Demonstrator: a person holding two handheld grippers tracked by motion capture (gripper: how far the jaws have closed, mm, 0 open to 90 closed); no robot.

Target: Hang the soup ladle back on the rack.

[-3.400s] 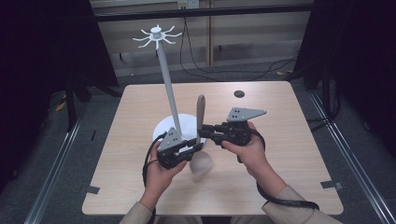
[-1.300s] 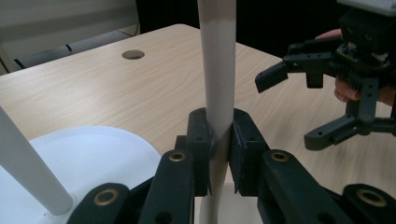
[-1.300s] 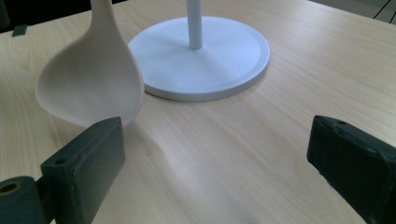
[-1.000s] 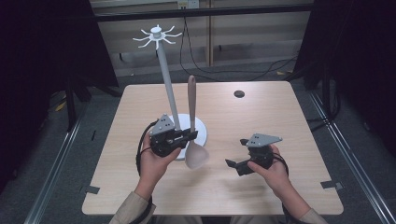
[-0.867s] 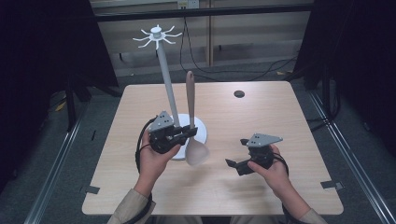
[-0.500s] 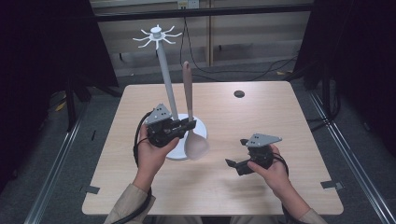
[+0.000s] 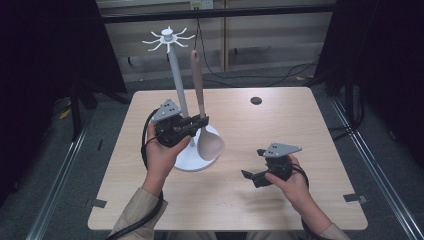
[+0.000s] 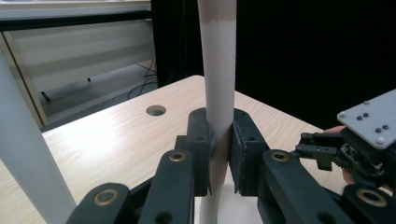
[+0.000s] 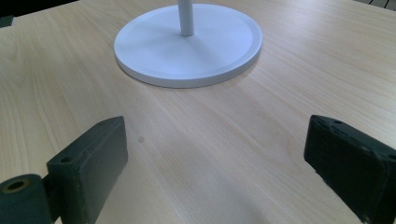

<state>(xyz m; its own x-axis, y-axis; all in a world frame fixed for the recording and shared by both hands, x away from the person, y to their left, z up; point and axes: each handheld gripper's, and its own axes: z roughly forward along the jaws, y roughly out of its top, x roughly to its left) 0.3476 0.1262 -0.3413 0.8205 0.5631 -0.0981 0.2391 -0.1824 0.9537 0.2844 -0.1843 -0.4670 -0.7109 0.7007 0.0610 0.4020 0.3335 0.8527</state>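
High view: spoon held upright just right of the stand's pole, bowl down above the white base. Left gripper clamps its handle. Right gripper, jaws wide apart and empty, sits near right on the table.

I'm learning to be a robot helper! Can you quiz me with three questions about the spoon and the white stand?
1. True or false: the left gripper is clamped on the spoon by its handle.
2. Are the right gripper jaws open or shut?
3. Where does the spoon's bowl hang? A: above the stand's round base. B: over the hole in the table.

Key: 1 true. 2 open. 3 A.
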